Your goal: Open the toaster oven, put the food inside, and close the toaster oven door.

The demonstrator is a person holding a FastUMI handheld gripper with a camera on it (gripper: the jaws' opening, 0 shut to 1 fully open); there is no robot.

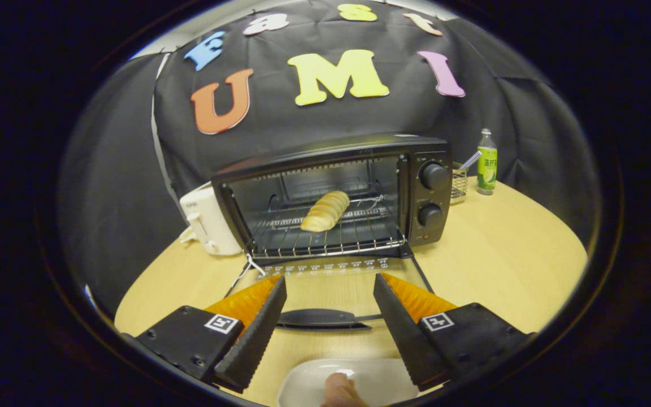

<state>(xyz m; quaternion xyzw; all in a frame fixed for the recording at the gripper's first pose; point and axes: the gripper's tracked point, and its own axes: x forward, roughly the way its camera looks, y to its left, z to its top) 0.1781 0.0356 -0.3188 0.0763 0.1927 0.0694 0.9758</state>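
Observation:
The black toaster oven stands on the wooden table beyond my fingers, its glass door folded down flat toward me. A golden bread roll lies on the wire rack inside. The door's black handle shows between my fingers. My gripper is open, with nothing between its black-and-orange fingers, and hovers just above the lowered door. A white plate lies below the fingers, with a fingertip resting on its near edge.
A white appliance stands against the oven's left side. To the oven's right are a small wire basket and a green-labelled bottle. The wooden table has bare surface on the right.

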